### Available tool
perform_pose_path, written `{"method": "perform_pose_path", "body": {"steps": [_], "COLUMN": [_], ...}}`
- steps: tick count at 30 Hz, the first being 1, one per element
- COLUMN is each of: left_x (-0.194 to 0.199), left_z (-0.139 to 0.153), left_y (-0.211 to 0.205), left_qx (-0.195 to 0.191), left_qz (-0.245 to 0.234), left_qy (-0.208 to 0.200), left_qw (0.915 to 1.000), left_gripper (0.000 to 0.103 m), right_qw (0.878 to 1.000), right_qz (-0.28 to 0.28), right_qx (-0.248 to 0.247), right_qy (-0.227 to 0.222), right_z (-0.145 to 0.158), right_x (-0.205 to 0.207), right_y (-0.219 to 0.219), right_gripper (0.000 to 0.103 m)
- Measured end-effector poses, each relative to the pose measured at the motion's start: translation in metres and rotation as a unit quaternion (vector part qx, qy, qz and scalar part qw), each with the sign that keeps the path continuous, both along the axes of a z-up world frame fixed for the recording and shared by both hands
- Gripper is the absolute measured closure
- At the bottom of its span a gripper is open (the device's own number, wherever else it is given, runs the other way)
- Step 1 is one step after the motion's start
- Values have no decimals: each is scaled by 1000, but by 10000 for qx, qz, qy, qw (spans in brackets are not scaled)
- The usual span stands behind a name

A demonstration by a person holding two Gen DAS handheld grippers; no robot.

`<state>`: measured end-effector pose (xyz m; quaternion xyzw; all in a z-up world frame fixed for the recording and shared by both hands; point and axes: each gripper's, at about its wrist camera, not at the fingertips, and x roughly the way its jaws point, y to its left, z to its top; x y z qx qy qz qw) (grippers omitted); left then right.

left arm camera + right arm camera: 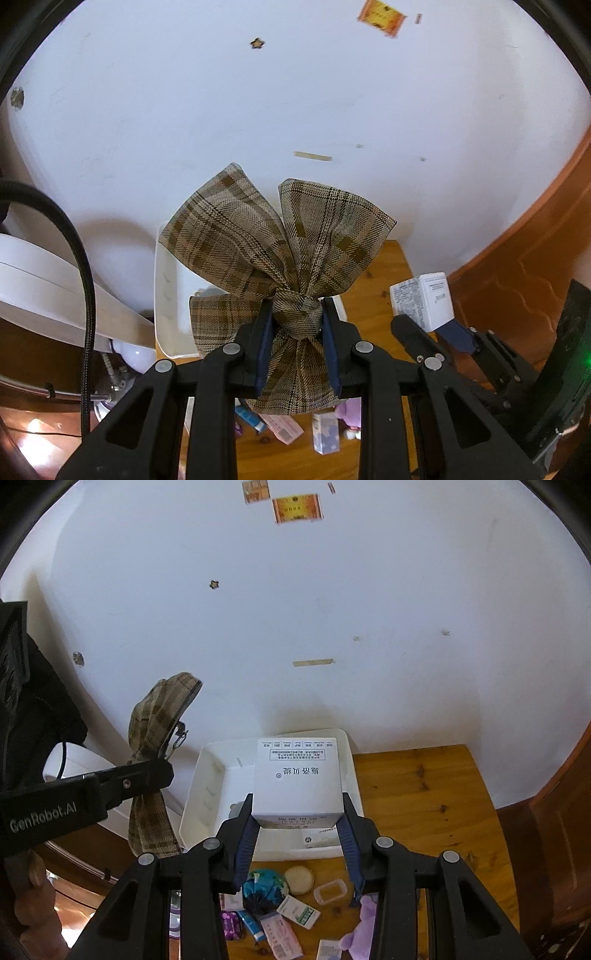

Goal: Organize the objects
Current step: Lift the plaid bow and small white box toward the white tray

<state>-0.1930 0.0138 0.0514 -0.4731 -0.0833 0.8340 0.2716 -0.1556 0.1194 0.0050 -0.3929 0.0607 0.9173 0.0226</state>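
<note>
My left gripper (pixel 297 317) is shut on the knot of a brown plaid fabric bow (pixel 280 236), held up in the air above the wooden table (pixel 384 266). In the right wrist view the same plaid bow (pixel 159 716) hangs from the left gripper (pixel 162 770) at the left. My right gripper (pixel 297 812) is shut on a white box with printed text (pixel 297 779), held above a white plastic tray (pixel 207 786). That white box (pixel 423 301) and the right gripper (pixel 434 328) show at the right of the left wrist view.
Small items lie on the wooden table (pixel 424 797) near its front: a blue-green folded fan (pixel 264 888), a round beige compact (pixel 299 877), a clear small case (pixel 330 891), a purple plush toy (pixel 360 934), packets and a blue tube (pixel 253 925). White wall behind; a hand (pixel 33 893) at left.
</note>
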Motion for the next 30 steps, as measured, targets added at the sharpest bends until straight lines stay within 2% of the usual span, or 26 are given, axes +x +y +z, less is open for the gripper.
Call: {"method": "perform_pose_path", "body": {"steps": [16,30], "left_x": [-38,-65], "left_z": [-43,-86], "left_y": [12,19], "left_qx": [-502,-889], "left_qz": [721,996], "left_qy": [-59,-278], "left_qw": [9961,9907], "left_gripper": [76,76], "right_qw": [9995,9981], "right_qz": [123,114], "right_qx": [71,155], "right_qy": [-290,-579], "right_z": [-32,-64], "right_x": [-52,-79], "right_y": [7,14], "right_gripper": [61,61]}}
